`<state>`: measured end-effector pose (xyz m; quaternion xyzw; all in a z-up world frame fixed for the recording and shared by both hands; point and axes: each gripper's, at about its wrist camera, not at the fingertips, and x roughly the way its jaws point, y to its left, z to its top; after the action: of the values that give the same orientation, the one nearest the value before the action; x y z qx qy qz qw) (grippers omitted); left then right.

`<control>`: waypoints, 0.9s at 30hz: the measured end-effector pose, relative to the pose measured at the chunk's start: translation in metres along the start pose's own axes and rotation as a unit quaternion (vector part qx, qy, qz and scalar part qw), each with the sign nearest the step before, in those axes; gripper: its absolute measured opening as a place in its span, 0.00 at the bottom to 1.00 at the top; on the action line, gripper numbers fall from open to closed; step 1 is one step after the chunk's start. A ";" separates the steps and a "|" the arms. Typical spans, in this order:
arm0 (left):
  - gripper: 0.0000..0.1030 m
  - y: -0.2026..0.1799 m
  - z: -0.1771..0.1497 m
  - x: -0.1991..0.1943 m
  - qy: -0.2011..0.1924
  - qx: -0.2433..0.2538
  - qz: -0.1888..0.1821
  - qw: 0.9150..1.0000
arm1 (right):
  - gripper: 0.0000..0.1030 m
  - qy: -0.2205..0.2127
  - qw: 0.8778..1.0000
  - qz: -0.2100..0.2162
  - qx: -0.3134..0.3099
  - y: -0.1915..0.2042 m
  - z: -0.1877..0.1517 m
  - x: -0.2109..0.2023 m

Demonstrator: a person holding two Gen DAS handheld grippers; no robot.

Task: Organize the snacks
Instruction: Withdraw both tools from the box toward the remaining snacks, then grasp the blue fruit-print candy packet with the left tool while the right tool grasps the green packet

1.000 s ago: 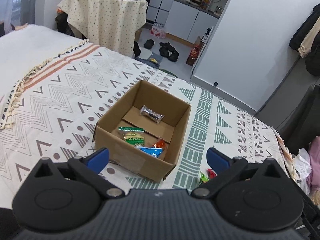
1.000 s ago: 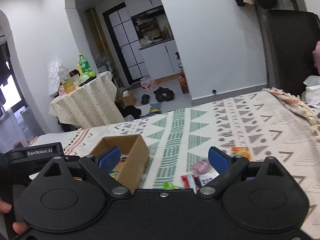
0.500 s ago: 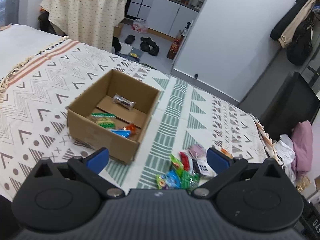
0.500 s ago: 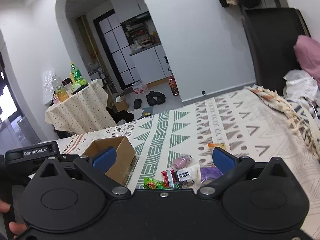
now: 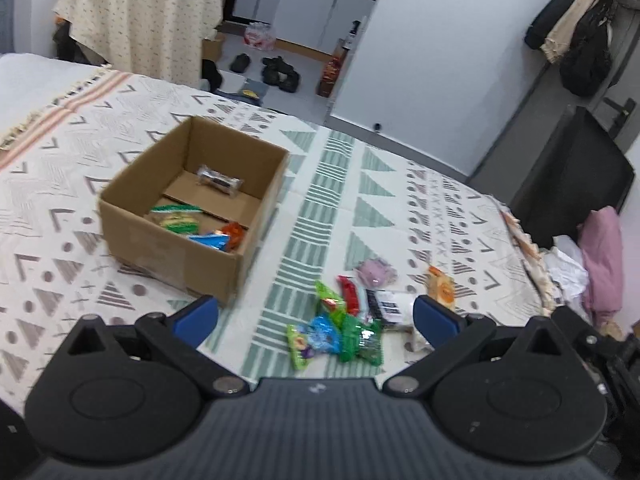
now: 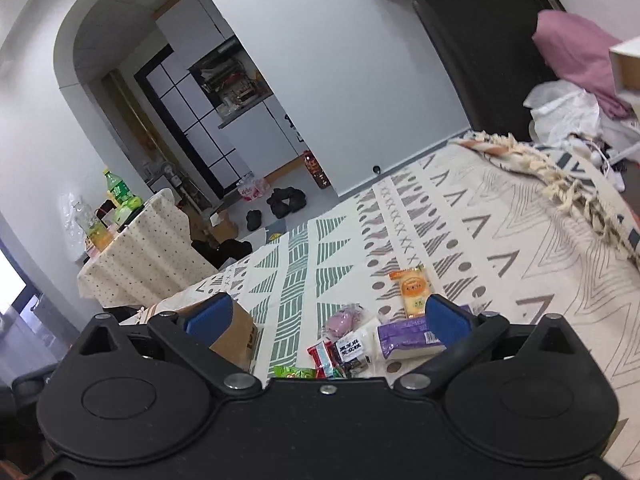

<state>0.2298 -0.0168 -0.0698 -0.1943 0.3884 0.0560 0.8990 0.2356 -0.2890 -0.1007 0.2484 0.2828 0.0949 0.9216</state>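
Observation:
An open cardboard box (image 5: pixel 176 240) sits on the patterned bed cover and holds a silver-wrapped snack (image 5: pixel 219 179), green packets (image 5: pixel 178 216) and a blue and an orange packet (image 5: pixel 222 238). Loose snacks lie right of it: green packets (image 5: pixel 340 332), a red stick (image 5: pixel 349 294), a pink pack (image 5: pixel 376 272), an orange pack (image 5: pixel 440 288). My left gripper (image 5: pixel 316 318) is open and empty above them. My right gripper (image 6: pixel 328 316) is open and empty above the same pile: purple pack (image 6: pixel 408 338), pink pack (image 6: pixel 344 318), orange pack (image 6: pixel 414 288). The box corner (image 6: pixel 236 336) shows at left.
The bed cover (image 5: pixel 360 184) ends at a floor with shoes (image 5: pixel 280 72). A cloth-covered table (image 5: pixel 148 20) with bottles stands beyond the bed. A dark chair (image 5: pixel 572 176) and a pile of clothes (image 5: pixel 600 256) stand at the right side of the bed.
Both grippers have swung right and tilted down. The loose snack pile has come into fuller view between the fingers and the box has shifted left. Both grippers stay open.

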 end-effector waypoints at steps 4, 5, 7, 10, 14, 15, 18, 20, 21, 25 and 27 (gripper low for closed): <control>1.00 0.001 -0.005 0.008 0.012 -0.006 -0.004 1.000 | 0.99 -0.003 1.000 -0.025 -0.003 -0.002 0.001 0.001; 1.00 0.002 -0.006 0.009 0.013 -0.009 -0.007 1.000 | 0.98 -0.003 1.000 -0.029 0.000 -0.004 0.002 0.001; 1.00 0.003 -0.008 0.012 0.012 -0.012 -0.005 1.000 | 0.97 0.000 0.999 -0.030 0.013 -0.011 0.003 0.001; 0.99 0.001 -0.010 0.016 0.010 -0.011 -0.001 1.000 | 0.93 0.013 0.999 -0.040 0.033 -0.023 0.003 0.004; 0.98 0.000 -0.012 0.028 0.008 -0.021 -0.008 1.000 | 0.84 0.036 0.996 -0.034 0.069 -0.038 0.002 0.012; 0.96 0.000 -0.014 0.032 0.007 -0.025 -0.009 1.000 | 0.83 0.039 0.996 -0.033 0.073 -0.040 0.002 0.013; 0.90 -0.001 -0.017 0.045 0.012 -0.031 -0.005 0.999 | 0.82 0.049 0.995 -0.029 0.081 -0.044 0.000 0.021; 0.85 0.000 -0.019 0.054 0.020 -0.039 -0.006 0.999 | 0.81 0.058 0.993 -0.025 0.095 -0.049 -0.001 0.026; 0.82 0.001 -0.021 0.058 0.022 -0.040 -0.004 0.999 | 0.80 0.061 0.993 -0.024 0.100 -0.050 -0.002 0.028; 0.68 0.005 -0.026 0.079 0.038 -0.051 0.007 0.998 | 0.80 0.075 0.991 -0.030 0.102 -0.051 -0.004 0.039; 0.66 0.008 -0.029 0.089 0.046 -0.055 0.011 0.997 | 0.79 0.081 0.991 -0.030 0.104 -0.051 -0.005 0.045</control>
<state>0.2703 -0.0253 -0.1545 -0.2413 0.4280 0.0782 0.8675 0.2710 -0.3170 -0.1518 0.3256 0.3724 0.0567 0.8672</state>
